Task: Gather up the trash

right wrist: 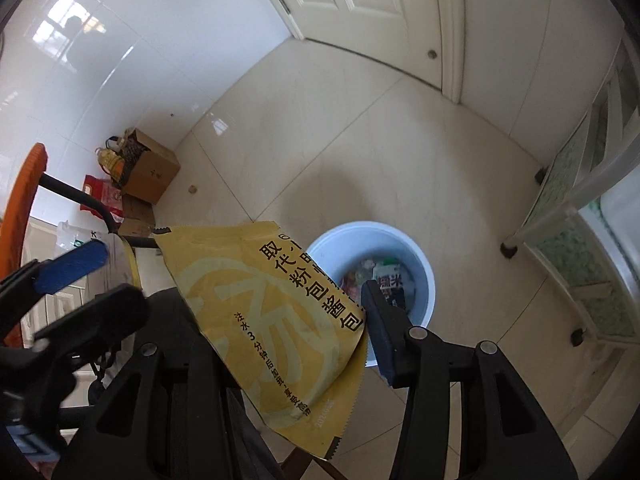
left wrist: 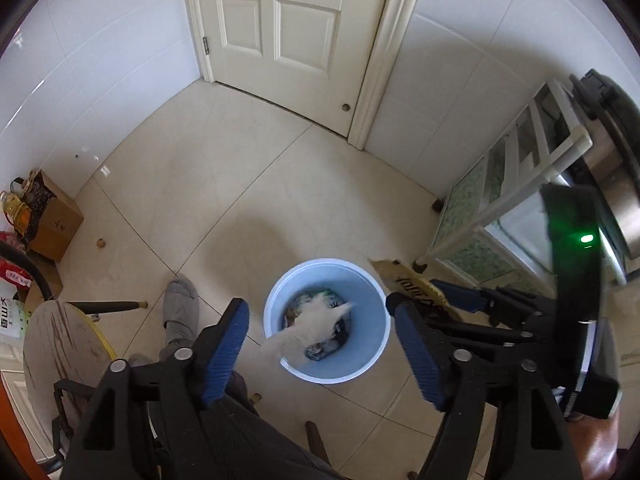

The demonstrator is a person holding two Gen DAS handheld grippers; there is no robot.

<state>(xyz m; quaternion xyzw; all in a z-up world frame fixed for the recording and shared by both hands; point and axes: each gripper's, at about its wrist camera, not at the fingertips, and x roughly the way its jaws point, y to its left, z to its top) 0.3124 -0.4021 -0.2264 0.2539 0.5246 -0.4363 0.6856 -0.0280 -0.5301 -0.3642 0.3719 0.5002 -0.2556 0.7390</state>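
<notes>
Left wrist view, left to right: a round stool (left wrist: 60, 344) and a slippered foot (left wrist: 182, 312) stand at the left edge; the left hand-held gripper (left wrist: 320, 344) hangs over the blue bin (left wrist: 376, 344) with its jaws spread and nothing pinched between them; a pale, blurred scrap (left wrist: 316, 326) lies across the bin's near rim and mouth, apparently dropping in among wrappers already at the bottom; further right, the right hand-held gripper (left wrist: 452, 300) carries a yellow wrapper (left wrist: 412, 286), and a white rack (left wrist: 532, 184) with a patterned lower shelf closes that side.

Right wrist view, left to right: a cardboard box (right wrist: 150, 174) sits against the wall, well apart from the bin; the wrapper's long axis runs from upper left to lower right across the lens; it sits between the jaws, its right edge touching the right pad (right wrist: 380, 332), the left pad hidden behind it, so a firm pinch cannot be confirmed; the bin lies ahead of and below the fingertips, slightly right, partly hidden by the wrapper's corner.

Judgement: the coming move turns on bringing the wrapper squarely above the bin's mouth; its width spans much of the opening, so an edge may catch the rim; open floor surrounds the bin, with the rack legs nearest on the right.
</notes>
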